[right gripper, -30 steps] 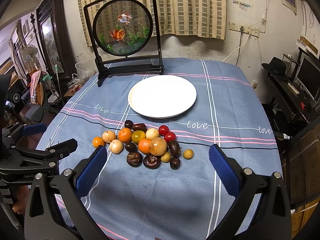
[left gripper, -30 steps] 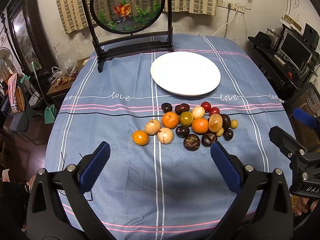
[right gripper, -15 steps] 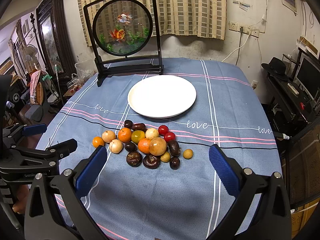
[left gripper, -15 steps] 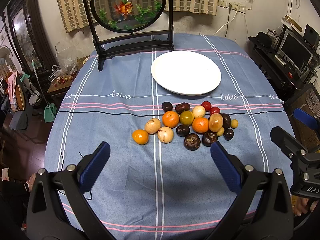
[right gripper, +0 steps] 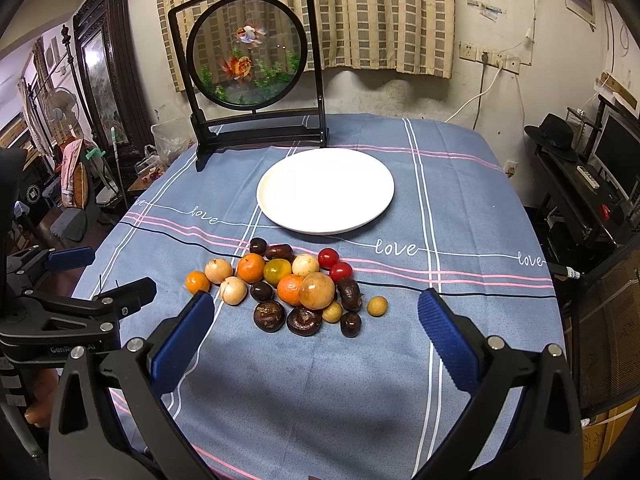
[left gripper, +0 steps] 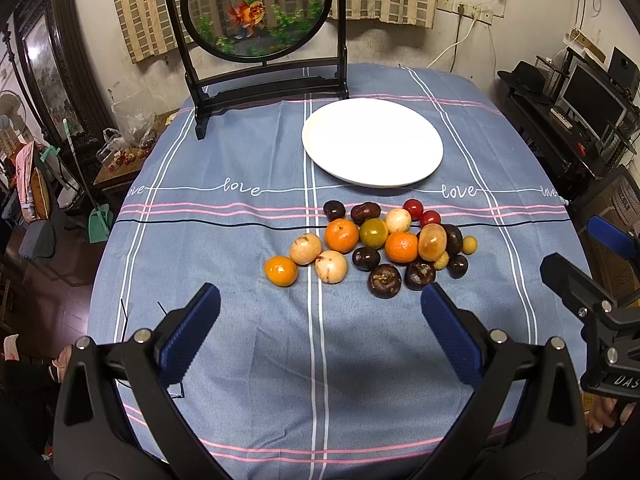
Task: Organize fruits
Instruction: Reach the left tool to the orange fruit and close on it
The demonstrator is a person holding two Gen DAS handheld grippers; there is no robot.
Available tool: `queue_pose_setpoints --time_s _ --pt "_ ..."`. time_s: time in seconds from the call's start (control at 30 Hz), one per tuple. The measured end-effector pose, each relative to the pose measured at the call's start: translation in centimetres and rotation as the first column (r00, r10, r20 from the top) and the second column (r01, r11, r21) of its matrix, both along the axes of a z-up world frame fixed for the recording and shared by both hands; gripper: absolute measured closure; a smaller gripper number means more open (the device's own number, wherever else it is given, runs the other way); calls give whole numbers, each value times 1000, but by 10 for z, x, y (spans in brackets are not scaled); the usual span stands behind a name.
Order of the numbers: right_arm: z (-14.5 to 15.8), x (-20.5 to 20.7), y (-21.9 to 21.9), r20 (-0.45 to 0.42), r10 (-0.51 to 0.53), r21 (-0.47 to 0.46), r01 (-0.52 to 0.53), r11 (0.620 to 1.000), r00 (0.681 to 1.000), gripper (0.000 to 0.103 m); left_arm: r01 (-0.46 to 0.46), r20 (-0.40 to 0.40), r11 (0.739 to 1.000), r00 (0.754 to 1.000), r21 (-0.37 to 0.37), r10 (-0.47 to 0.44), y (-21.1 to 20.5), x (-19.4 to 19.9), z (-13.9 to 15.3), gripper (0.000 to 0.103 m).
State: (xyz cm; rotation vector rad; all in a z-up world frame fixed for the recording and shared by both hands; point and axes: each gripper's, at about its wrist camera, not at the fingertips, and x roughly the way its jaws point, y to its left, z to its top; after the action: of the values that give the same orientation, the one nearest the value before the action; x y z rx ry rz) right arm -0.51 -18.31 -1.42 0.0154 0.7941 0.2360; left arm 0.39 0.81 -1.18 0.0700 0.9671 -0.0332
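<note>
Your left gripper and right gripper both hover wide open and hold nothing above a blue cloth with pink and white stripes. The fruits lie heaped mid-table, just in front of a bare white plate. Behind stands a round goldfish screen; checked curtains hang on the wall, and a desk sits at your right.

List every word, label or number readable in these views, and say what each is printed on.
"love": stitched in white script, repeated along the white line of the tablecloth.
"love": the same word right of the plate.
"GenRo…AI": on the left tool, partly hidden.
"DAS": on the right tool, cut off by the frame edge.
Wall papers: too small to read.
</note>
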Motion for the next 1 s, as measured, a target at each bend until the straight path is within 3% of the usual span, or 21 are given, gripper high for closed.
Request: queue_pose_setpoints --time_s 0.4,0.57,0.73,0.83,0.9,0.97,1.0 --pt "-5 6 -7 -4 26 51 -26 998 1000 1 -7 -21 1000 1000 -17 7 7 9 -13 2" --pt "-29 20 -28 -10 8 14 -8 1000 1000 1 -8 -62 1000 998 -26 6 30 21 -48 2" --pt "-58 33 -48 -89 -21 23 23 999 996 1 -42 -88 999 995 -29 40 56 30 -88 5" --pt "-62 39 -53 -101 -22 50 27 998 995 1 -51 -146 998 988 -34 46 68 40 -114 21" --pt "-66 43 -53 -113 -18 48 24 999 993 1 -49 -183 996 982 -77 34 77 50 -129 50" --pt "-68 46 -51 -125 -2 64 10 998 992 1 -64 -222 990 975 -126 35 87 62 -143 63" --pt "-70 48 -50 -130 0 59 7 998 991 1 -67 -229 990 973 -124 37 89 66 -149 64"
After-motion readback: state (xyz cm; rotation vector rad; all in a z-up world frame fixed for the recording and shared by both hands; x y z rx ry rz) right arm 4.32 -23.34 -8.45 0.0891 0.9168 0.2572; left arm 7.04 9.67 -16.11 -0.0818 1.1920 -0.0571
